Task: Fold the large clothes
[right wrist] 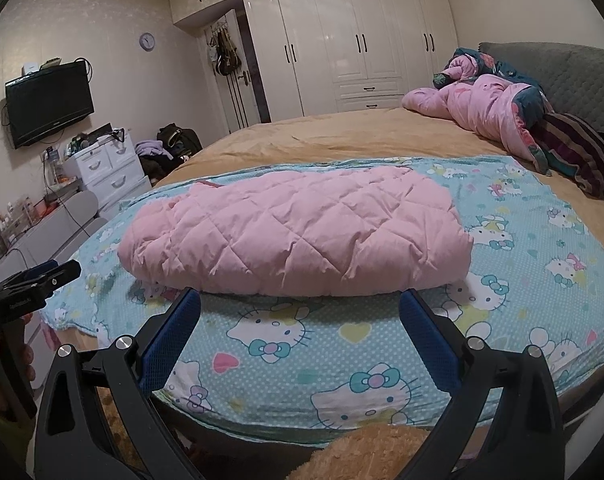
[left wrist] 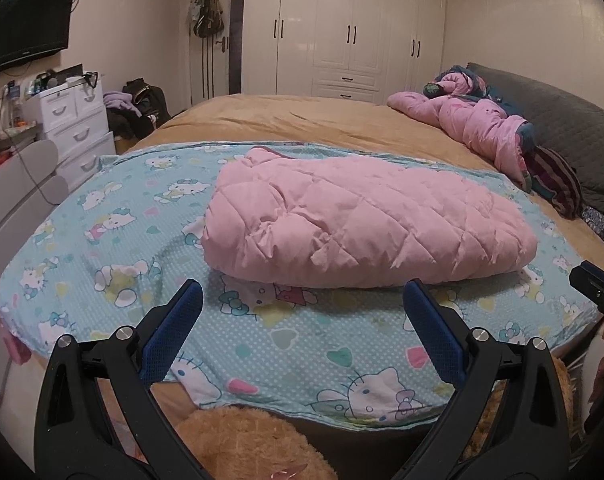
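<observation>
A pink quilted jacket (left wrist: 366, 220) lies folded into a thick bundle on a light blue cartoon-cat sheet (left wrist: 141, 248) spread over the bed; it also shows in the right wrist view (right wrist: 297, 236) on the same sheet (right wrist: 522, 248). My left gripper (left wrist: 302, 292) is open and empty, just short of the bundle's near edge. My right gripper (right wrist: 299, 298) is open and empty, its fingertips close to the bundle's near edge. The left gripper shows at the left edge of the right wrist view (right wrist: 57, 270), and the right gripper at the right edge of the left wrist view (left wrist: 586, 276).
The bed has a tan cover (left wrist: 302, 120). A crumpled pink duvet (left wrist: 478, 124) and a striped pillow (left wrist: 554, 180) lie by the grey headboard (left wrist: 562, 112). A tan plush toy (left wrist: 245, 444) sits at the bed's near edge. White drawers (left wrist: 77, 124) stand at left.
</observation>
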Tool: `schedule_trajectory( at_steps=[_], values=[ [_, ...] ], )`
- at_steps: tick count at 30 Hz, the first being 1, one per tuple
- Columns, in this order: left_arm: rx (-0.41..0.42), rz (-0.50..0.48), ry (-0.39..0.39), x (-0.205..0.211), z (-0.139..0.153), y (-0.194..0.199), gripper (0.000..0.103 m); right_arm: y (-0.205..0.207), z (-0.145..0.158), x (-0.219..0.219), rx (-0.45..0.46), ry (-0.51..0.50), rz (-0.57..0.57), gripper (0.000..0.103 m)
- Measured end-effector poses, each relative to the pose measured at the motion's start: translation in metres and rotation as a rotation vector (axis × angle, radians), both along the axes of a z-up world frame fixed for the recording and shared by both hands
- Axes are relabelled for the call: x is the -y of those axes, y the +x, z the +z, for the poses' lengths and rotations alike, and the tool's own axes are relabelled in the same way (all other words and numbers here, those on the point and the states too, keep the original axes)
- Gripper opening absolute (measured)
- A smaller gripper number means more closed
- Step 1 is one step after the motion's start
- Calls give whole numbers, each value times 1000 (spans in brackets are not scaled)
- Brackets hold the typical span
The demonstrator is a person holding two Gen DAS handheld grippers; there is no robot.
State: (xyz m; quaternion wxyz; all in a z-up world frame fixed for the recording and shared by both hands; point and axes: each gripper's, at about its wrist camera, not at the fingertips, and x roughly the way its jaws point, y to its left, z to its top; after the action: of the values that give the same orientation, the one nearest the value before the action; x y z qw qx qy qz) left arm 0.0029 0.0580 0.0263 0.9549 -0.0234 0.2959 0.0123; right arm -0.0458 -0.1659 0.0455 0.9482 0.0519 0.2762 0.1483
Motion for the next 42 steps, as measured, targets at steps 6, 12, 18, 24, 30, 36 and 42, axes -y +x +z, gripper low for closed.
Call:
schedule_trajectory(
  at_steps=[6, 12, 18, 24, 30, 36, 42],
  values=[
    [-3, 3, 11, 2, -1, 0, 94, 0, -2, -1, -6, 1, -1, 99],
    [-17, 14, 16, 2, -4, -1, 94, -1, -6, -5, -13, -6, 4, 99],
    [-26, 17, 16, 1, -5, -1, 94, -3, -8, -6, -22, 0, 7, 99],
    [-24, 19, 14, 1, -5, -1, 94, -3, -8, -7, -21, -1, 7, 99],
    [-26, 14, 10, 1, -5, -3, 94, -4, -7, -8, -23, 1, 7, 99],
    [-28, 15, 13, 2, -6, -3, 94, -4, -7, -9, -23, 0, 8, 99],
    [-26, 17, 21, 1, -5, -4, 94, -6, -7, -10, -21, 0, 8, 99]
  ],
)
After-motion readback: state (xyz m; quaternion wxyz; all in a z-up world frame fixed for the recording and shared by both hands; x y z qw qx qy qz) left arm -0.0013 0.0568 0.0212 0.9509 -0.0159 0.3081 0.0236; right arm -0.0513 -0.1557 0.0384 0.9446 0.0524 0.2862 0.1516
